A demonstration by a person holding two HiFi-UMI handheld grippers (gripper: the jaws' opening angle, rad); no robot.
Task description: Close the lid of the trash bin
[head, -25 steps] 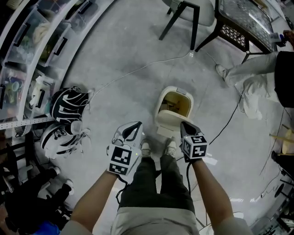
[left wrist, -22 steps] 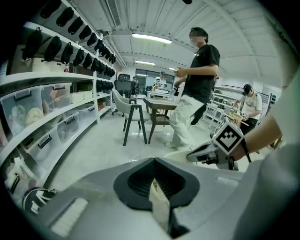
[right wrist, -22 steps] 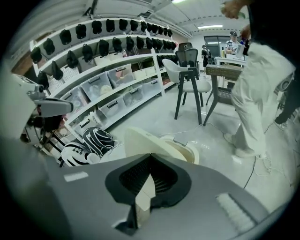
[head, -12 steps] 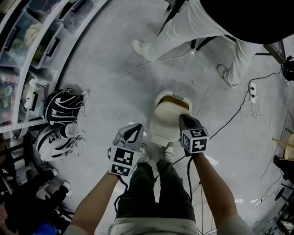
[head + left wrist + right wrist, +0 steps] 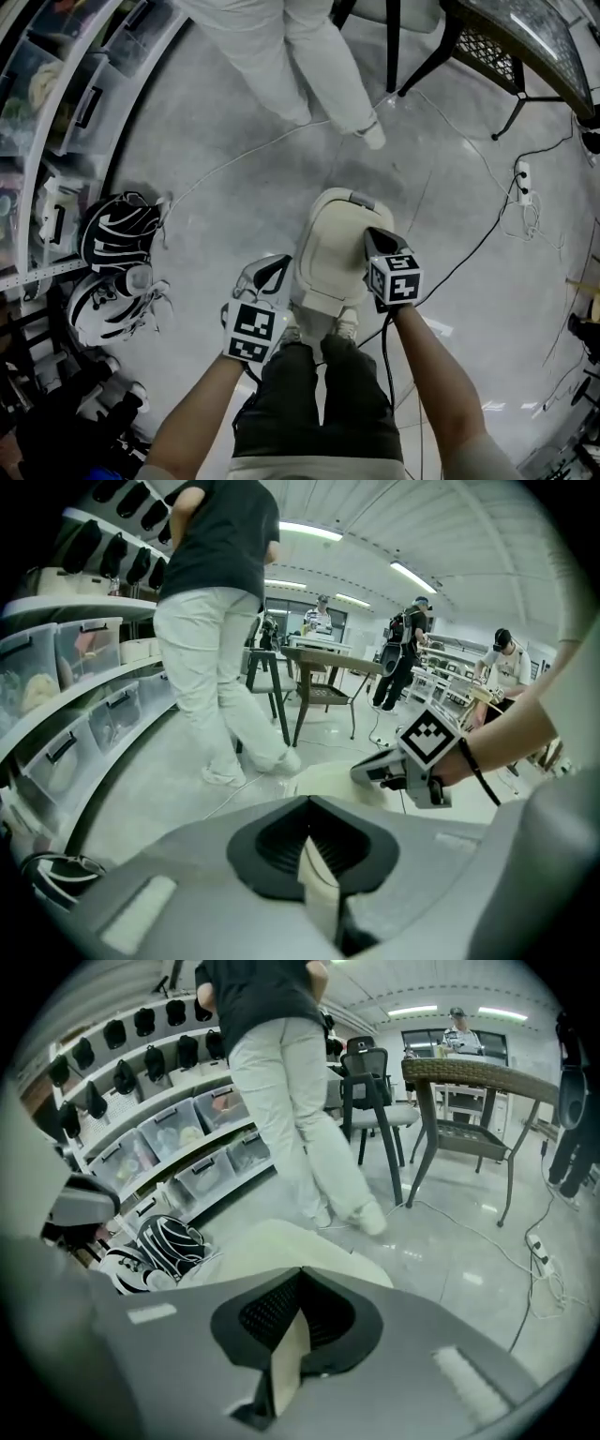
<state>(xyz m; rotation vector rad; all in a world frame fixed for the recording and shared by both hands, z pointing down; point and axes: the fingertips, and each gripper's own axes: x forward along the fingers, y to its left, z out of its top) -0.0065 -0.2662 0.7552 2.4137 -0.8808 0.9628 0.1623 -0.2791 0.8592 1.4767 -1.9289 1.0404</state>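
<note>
The cream trash bin (image 5: 330, 246) stands on the floor just in front of my feet, its lid lying flat over the opening. My right gripper (image 5: 375, 240) is shut, and its tips rest against the right side of the lid. Shut with nothing in it, my left gripper (image 5: 269, 272) hovers just left of the bin, apart from it. In the left gripper view the cream lid (image 5: 323, 778) shows beyond the left gripper (image 5: 314, 855), with the right gripper (image 5: 375, 769) on it. In the right gripper view the lid (image 5: 272, 1246) lies right ahead of the right gripper (image 5: 291, 1335).
A person in white trousers (image 5: 300, 56) walks past beyond the bin. Chair legs (image 5: 394, 47) and a wicker table (image 5: 525, 47) stand at the back right. Cables (image 5: 469, 248) and a power strip (image 5: 523, 178) lie to the right. Black-and-white helmets (image 5: 117, 230) and shelves (image 5: 56, 84) are on the left.
The bin's lid has swung down from open to flat over the opening, with my right gripper following it. The person in white trousers has crossed leftward behind the bin.
</note>
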